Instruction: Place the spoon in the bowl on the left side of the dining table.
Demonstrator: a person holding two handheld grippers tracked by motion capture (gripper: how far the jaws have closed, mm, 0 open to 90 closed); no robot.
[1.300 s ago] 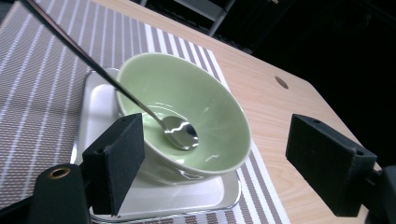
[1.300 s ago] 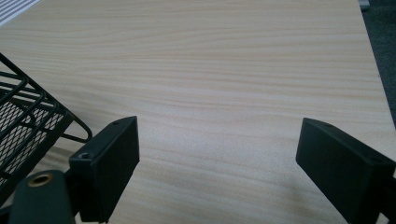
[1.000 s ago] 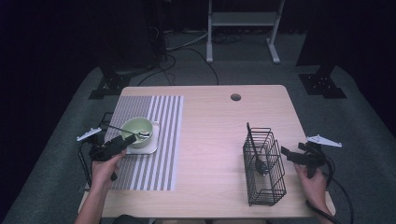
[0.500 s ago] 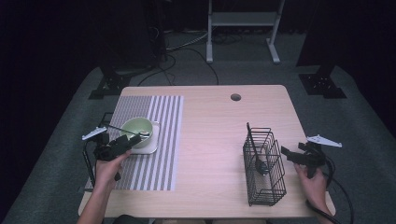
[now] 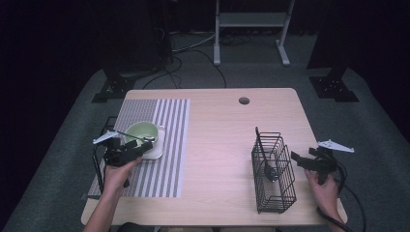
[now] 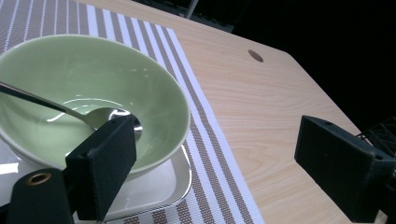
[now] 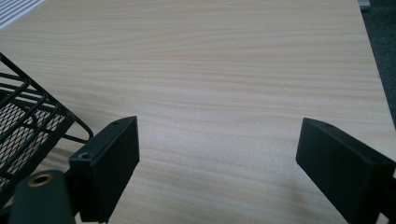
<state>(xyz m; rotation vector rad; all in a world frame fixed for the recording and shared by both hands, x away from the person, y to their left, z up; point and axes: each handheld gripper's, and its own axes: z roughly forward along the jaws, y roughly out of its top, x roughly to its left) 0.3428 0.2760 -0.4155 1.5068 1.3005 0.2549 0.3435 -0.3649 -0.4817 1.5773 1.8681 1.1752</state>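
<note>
The left gripper (image 5: 126,151) sits low at the near edge of the green bowl (image 5: 141,133), its jaws having just been opening and now standing wide apart with nothing clamped between them; the spoon (image 6: 100,116) lies inside the bowl, its head on the bottom and its handle leaning up over the rim toward the far left of the left gripper view; it looks freshly let go. The bowl itself stands on a small white tray (image 5: 155,151) on the striped placemat (image 5: 162,145) at the table's left side.

The right gripper (image 5: 316,163) rests near the right edge of the table (image 5: 217,125), just beside the black wire basket (image 5: 273,171), jaws spread wide over bare wood, holding nothing; a dark utensil (image 5: 267,159) stands in the basket.

To finish this step cleanly, I'd say the left hand should back straight away from the bowl, keeping the near pad clear of the rim so the bowl doesn't slide on its tray; lifting a little first would help, since one pad sits right against the bowl's side; no sideways sweep, or the spoon handle could be knocked out.
</note>
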